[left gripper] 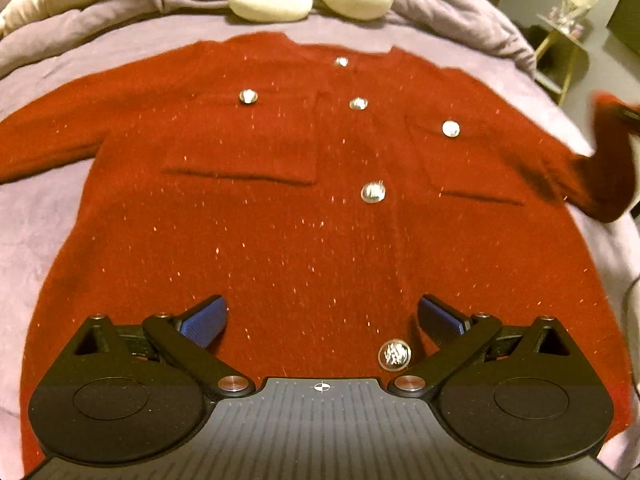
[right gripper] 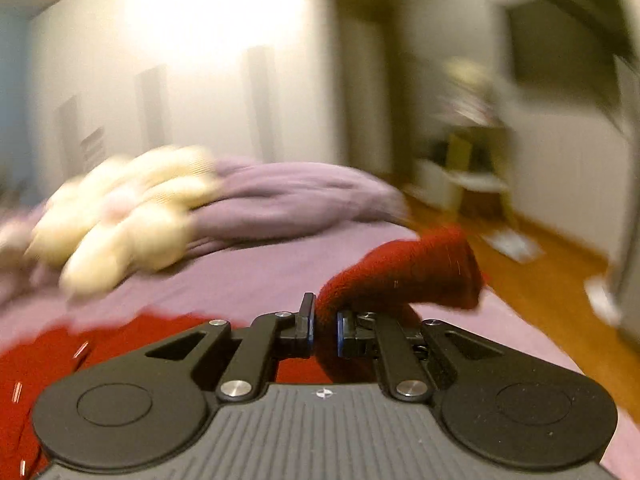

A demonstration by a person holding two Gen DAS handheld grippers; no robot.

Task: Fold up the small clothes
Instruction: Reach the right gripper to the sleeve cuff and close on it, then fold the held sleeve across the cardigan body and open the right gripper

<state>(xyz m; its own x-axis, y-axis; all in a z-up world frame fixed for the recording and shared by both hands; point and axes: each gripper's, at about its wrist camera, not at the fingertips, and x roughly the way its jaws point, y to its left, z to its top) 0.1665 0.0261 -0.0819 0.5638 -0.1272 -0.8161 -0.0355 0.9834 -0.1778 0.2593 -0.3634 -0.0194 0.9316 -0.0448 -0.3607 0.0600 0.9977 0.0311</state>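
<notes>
Left gripper (left gripper: 322, 322) jaws wide, empty; right gripper (right gripper: 324, 330) jaws pinching cardigan sleeve (right gripper: 412, 276).

Red cardigan (left gripper: 280, 220) flat on bed, front up, buttoned, one sleeve (right gripper: 420, 276) lifted

Left wrist view: warm, dim indoor light with an orange cast; mostly sharp. Red cardigan (left gripper: 304, 208) evenly lit, its metal buttons (left gripper: 373, 192) glinting. Raised sleeve (left gripper: 604, 160) at right edge smeared and dark. Fisheye bending curves the bed (left gripper: 60, 80) outline; corners vignetted black. Right wrist view: heavy motion blur over the whole room; only the right hand-held gripper (right gripper: 324, 330) is crisp. Wall (right gripper: 208, 40) blown out by a bright glare patch at upper centre. Cream plush toy (right gripper: 120, 220) and side table (right gripper: 472, 168) smeared, details unreadable.
</notes>
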